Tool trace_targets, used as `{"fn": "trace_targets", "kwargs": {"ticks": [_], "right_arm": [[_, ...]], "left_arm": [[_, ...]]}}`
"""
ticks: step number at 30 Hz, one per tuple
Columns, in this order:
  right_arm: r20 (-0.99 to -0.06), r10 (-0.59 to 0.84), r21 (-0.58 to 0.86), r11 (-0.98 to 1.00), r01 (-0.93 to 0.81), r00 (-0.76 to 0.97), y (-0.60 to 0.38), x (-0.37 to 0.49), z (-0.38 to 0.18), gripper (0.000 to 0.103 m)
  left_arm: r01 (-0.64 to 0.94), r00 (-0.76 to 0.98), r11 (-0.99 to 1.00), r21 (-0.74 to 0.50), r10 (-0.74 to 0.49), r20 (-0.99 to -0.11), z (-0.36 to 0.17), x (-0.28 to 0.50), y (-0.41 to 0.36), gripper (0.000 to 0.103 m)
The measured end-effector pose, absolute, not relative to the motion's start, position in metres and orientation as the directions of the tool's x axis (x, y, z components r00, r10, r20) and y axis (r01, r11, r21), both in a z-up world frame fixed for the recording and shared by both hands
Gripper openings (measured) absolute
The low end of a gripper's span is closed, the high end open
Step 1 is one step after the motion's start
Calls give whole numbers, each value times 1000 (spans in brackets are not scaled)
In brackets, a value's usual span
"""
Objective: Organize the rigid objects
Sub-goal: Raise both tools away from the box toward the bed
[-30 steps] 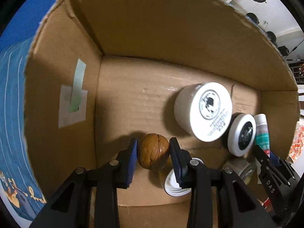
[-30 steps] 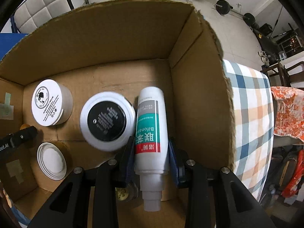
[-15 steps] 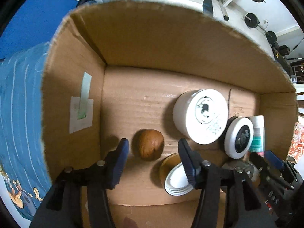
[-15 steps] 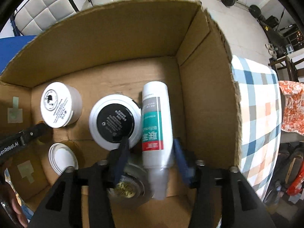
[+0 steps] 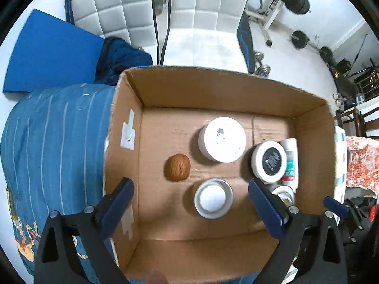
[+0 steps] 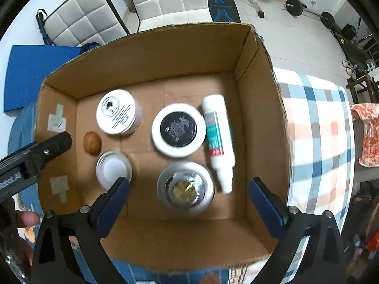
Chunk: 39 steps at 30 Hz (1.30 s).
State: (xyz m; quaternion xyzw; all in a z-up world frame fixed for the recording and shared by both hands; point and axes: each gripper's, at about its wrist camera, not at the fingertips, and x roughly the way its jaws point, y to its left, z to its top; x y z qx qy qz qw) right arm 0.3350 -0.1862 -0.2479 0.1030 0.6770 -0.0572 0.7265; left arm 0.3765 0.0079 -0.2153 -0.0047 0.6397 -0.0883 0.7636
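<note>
An open cardboard box (image 5: 213, 90) (image 6: 146, 56) holds a brown walnut (image 5: 180, 167) (image 6: 92, 142), a white jar (image 5: 222, 142) (image 6: 117, 111), a black-lidded white jar (image 5: 270, 161) (image 6: 178, 129), a small white-topped tin (image 5: 212, 198) (image 6: 113, 168), a silver tin (image 6: 186, 188) and a white tube with a green label (image 5: 290, 161) (image 6: 216, 137) lying flat. My left gripper (image 5: 191, 209) is open and empty, raised above the box. My right gripper (image 6: 189, 203) is open and empty above the box's near side.
The box rests on a blue striped cloth (image 5: 52, 142) and a checked cloth (image 6: 319, 142). White padded chairs (image 5: 189, 11), a blue mat (image 5: 47, 52) and gym weights (image 5: 300, 0) stand on the floor behind.
Both grippers let go and opened wide: the left released the walnut, the right the tube. Both pulled up and back out of the box; the whole box now shows.
</note>
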Motion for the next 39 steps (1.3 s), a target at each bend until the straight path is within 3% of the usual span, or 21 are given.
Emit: {"fn": "trace_targets", "kwargs": {"ticks": [29,39], "right_arm": [[-914,17,92,982,167,405,-151,181,-93,102],[-908,49,128,978,164,415,-160,154,-75,101]], "left_arm": [[188,487,981,-54,-141,-862,-87,219,59,99],[208,456,977,-41,-134,-880,-98,193,58,99]]}}
